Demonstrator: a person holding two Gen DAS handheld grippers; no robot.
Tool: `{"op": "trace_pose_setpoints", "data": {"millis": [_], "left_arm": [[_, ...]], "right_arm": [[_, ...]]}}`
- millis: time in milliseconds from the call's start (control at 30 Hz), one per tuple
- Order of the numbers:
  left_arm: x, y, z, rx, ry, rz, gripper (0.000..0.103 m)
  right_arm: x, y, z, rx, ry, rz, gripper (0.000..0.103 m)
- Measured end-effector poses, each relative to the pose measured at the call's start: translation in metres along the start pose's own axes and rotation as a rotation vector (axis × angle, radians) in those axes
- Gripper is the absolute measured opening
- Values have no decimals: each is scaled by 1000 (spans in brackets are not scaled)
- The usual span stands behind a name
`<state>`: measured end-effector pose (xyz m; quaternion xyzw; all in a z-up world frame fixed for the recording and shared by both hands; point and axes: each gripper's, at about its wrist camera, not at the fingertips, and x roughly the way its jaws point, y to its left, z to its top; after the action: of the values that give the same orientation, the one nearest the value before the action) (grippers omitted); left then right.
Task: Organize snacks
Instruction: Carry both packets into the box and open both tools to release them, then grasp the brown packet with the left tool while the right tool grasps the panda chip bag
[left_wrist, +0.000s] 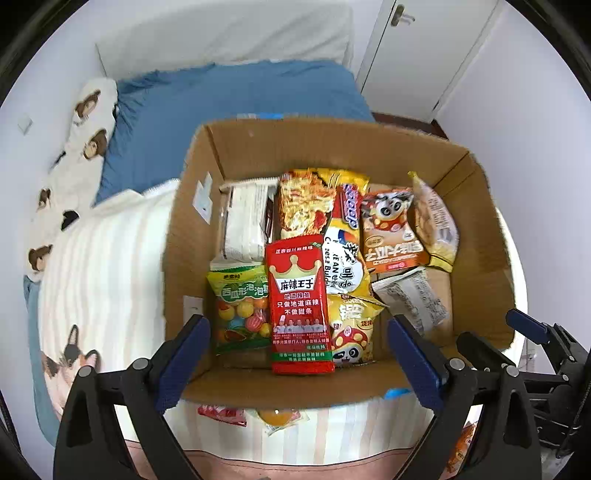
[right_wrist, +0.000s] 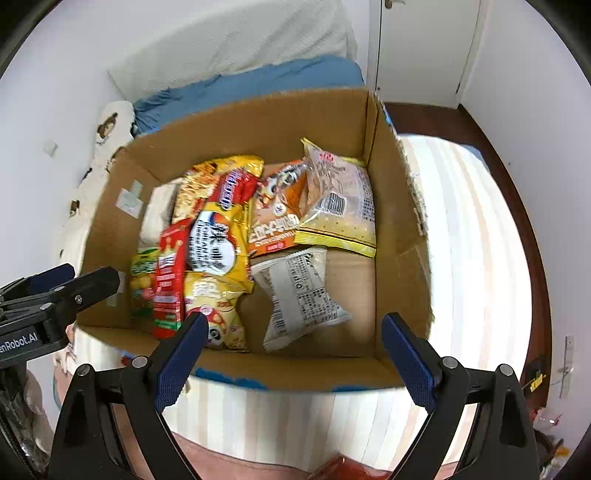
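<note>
A cardboard box (left_wrist: 192, 229) stands on the bed and holds several snack packs. A red spicy-strip pack (left_wrist: 299, 306) lies on top at the front, with a green candy bag (left_wrist: 238, 310) to its left and a yellow panda bag (left_wrist: 351, 332) to its right. A white pack (right_wrist: 299, 295) lies label-down on the box floor, seen in the right wrist view. My left gripper (left_wrist: 297, 332) is open and empty above the box's near wall. My right gripper (right_wrist: 291, 332) is open and empty above the same wall, further right. The box also shows in the right wrist view (right_wrist: 399, 229).
Loose snacks lie on the striped blanket in front of the box: a red pack (left_wrist: 221, 413) and an orange-centred pack (left_wrist: 279, 419). Another red pack (right_wrist: 340, 467) shows at the bottom of the right wrist view. A blue sheet (left_wrist: 236, 96) and patterned pillow (left_wrist: 85, 125) lie behind.
</note>
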<state>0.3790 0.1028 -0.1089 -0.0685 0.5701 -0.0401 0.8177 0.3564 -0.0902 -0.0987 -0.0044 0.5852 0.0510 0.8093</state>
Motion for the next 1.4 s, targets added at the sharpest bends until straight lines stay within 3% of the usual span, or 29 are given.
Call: {"op": "trace_pose_setpoints", "data": {"millis": [633, 733, 833, 967, 1100, 1233, 1400], "left_arm": [[-102, -10, -62, 29, -221, 63, 98], [-117, -10, -72, 24, -241, 56, 98], [-128, -9, -85, 8, -255, 45, 98], [-133, -9, -121, 4, -231, 44, 98], [-113, -10, -163, 3, -189, 68, 98], [-65, -9, -205, -38, -36, 37, 98], [-11, -25, -241, -55, 110, 14, 98]], "right_arm": [[-117, 12, -46, -16, -236, 17, 97], [-133, 11, -57, -5, -254, 41, 97], [-142, 6, -70, 25, -239, 125, 99], [-138, -14, -104, 85, -189, 178, 100], [-115, -45, -140, 129, -103, 151, 100], [-82, -86, -185, 196, -1, 75, 100], [-31, -156, -246, 482, 134, 68, 100]]}}
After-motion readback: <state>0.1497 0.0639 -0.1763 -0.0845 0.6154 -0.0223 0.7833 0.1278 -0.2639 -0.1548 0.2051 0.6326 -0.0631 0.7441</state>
